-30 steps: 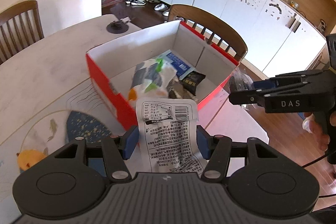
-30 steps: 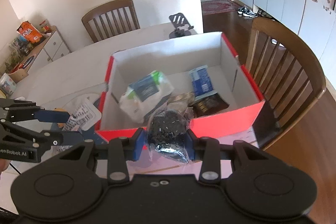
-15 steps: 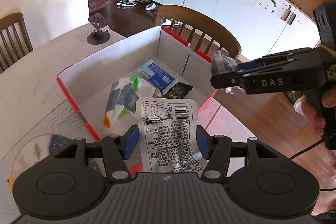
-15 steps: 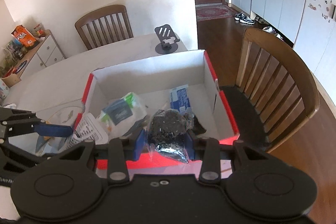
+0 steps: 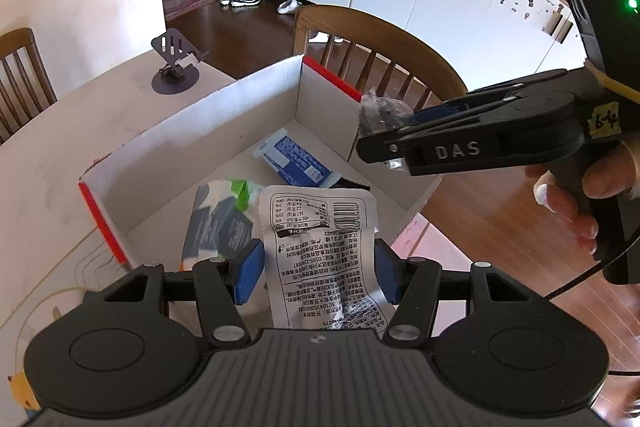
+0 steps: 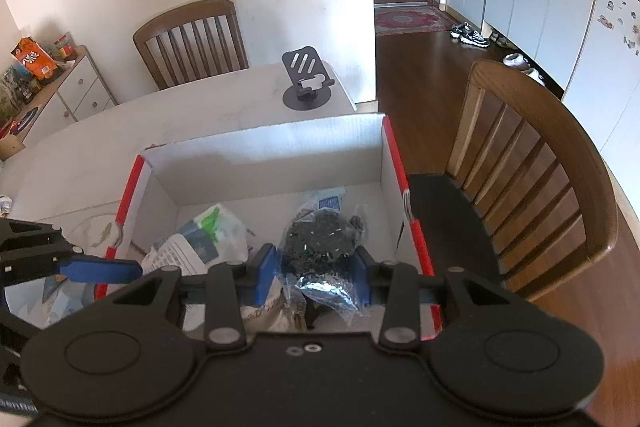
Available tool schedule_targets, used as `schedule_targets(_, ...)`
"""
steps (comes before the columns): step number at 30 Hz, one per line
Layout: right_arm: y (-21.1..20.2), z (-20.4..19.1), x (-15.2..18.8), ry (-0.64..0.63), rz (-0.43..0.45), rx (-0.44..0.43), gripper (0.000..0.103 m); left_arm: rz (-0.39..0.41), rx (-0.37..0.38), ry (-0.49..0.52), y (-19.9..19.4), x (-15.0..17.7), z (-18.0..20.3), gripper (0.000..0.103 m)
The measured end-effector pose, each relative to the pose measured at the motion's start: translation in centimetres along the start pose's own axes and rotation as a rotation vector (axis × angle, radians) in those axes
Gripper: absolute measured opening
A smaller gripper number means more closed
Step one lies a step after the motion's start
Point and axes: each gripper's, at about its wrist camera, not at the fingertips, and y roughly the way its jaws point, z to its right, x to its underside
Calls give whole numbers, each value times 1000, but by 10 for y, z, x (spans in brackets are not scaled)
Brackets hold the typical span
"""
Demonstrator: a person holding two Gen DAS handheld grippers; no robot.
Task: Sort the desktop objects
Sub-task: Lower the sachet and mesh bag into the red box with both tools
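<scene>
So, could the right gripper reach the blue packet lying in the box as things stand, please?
Probably not yet: the right gripper is shut on the dark bag, so it is full, though the blue packet lies uncovered in the open box.

— What lettering can be read?
— "DAS" is printed in white on the side of the right gripper (image 5: 394, 141). A barcode and small upside-down print, with "100" among the digits, are carried on the silver sachet (image 5: 322, 247).
— Anything else?
— A handwritten mark on a yellow tag (image 5: 605, 121); it cannot be made out.
</scene>
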Motion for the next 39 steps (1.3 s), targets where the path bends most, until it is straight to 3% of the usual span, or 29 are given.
schedule_targets(14, 34, 12, -30, -24, -13, 5, 39, -28, -1, 26, 34, -27, 7, 57)
schedule_targets(39, 115, 8, -41, -90, -97, 13, 39, -104, 2, 31, 90, -37, 8, 57)
